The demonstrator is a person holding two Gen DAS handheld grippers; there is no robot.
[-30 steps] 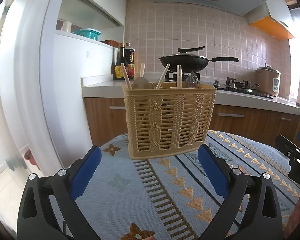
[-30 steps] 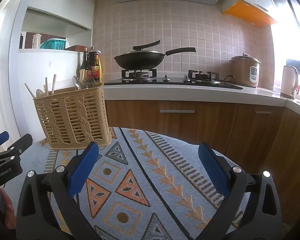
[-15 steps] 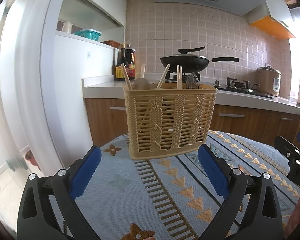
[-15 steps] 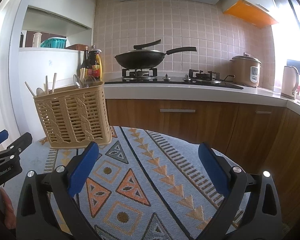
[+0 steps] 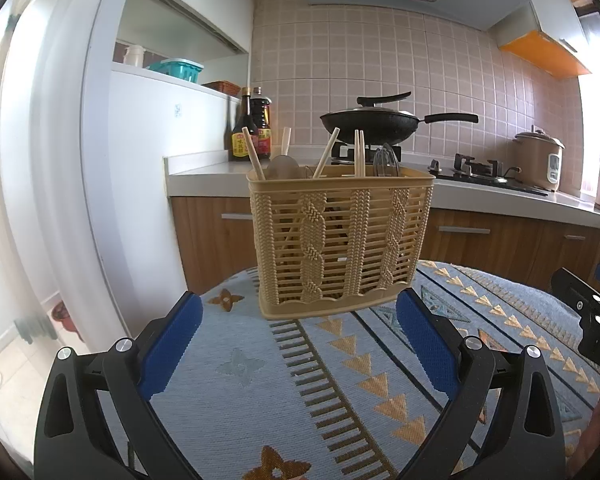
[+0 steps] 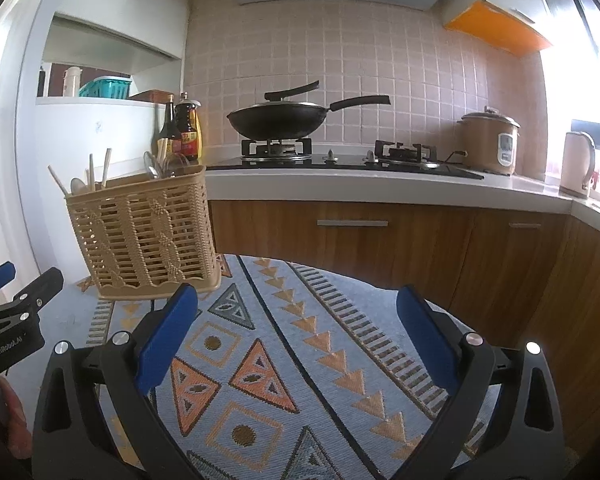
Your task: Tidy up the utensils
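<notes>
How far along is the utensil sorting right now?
Looks finished or nearly so: chopsticks and metal utensils already stand in the beige basket. Nothing is in hand; the left tool and right tool are open and empty. No loose utensils show on the patterned tablecloth.

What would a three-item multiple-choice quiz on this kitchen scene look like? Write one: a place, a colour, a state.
1. Where does the utensil basket stand?
A. on the patterned tablecloth
B. on the stove
C. on the shelf

2. What colour are the gripper pads?
A. red
B. blue
C. green

3. What state is the left gripper in?
A. shut on a chopstick
B. shut on nothing
C. open

Key: 1 A, the basket's base rests on the cloth. 2 B, both pads are blue. 3 C, its jaws stand wide apart and hold nothing.
</notes>
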